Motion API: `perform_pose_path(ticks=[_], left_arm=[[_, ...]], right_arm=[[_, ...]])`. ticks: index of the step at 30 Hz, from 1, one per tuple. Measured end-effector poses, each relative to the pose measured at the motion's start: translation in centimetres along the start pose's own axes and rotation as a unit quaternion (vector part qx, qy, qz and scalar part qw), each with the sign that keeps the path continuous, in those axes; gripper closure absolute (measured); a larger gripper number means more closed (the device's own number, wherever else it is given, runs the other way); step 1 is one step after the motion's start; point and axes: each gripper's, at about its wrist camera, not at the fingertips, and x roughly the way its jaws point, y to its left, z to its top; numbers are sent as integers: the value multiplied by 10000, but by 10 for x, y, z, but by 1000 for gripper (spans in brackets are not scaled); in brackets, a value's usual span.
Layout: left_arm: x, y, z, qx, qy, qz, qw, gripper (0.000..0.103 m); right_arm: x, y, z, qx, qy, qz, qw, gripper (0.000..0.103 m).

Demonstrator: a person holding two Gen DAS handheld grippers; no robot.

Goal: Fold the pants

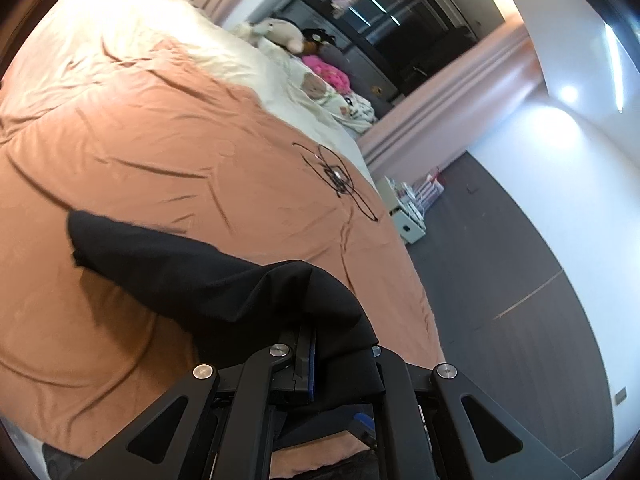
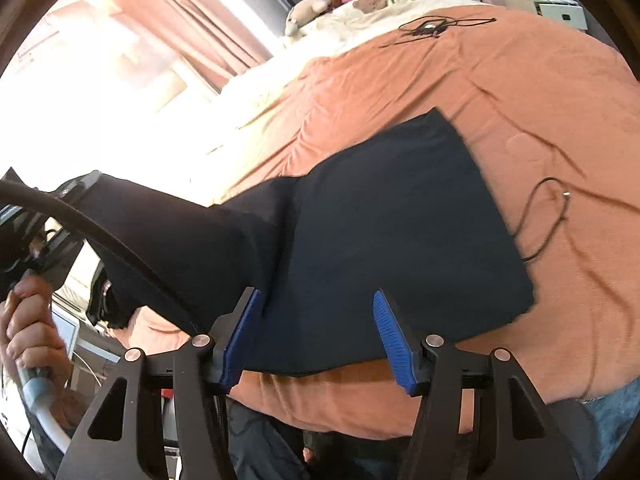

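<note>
The left claw (image 1: 320, 360) was clamped on a bunch of the black pants (image 1: 200, 276), the cloth humped over its fingers and hanging down between them. From that grip the pants stretched away ahead and to the left of the claw, lifted off the orange bedspread (image 1: 160, 140) and casting a shadow beneath. Beyond the claw, further up the bed, lay a tangle of black cable (image 1: 340, 180), and past it soft toys (image 1: 280, 32) against the cream bedding.

The right claw (image 2: 316, 336) stood about half open, its blue pads (image 2: 394, 340) apart with nothing pinched between them. Just ahead of it the pants (image 2: 400, 220) lay flat on the bedspread (image 2: 520, 80) as a broad dark panel, its near edge passing between the fingers. To that claw's left the cloth rose off the bed in a taut band toward the left claw, held up by a hand (image 2: 28, 320) at the frame's edge. To the right of the panel a thin cord (image 2: 552, 208) curled on the spread.
</note>
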Motion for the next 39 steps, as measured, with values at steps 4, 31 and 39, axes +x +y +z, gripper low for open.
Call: perform_pose_path(ticks=[4,31,39], left_arm=[[22,-18,0,217,190,-29,9996,96],[184,-117,-122,1860,2225,130,9569,96],[190,-116,-155,2036,2628,280,9427,93]], right_arm=[[-15,-12,-7,144,-140,73,9998,42],[-102,-108,-53,1255,-655,-105,9899,40],[-106,-110,-58,1262,-588,-82,9902,40]])
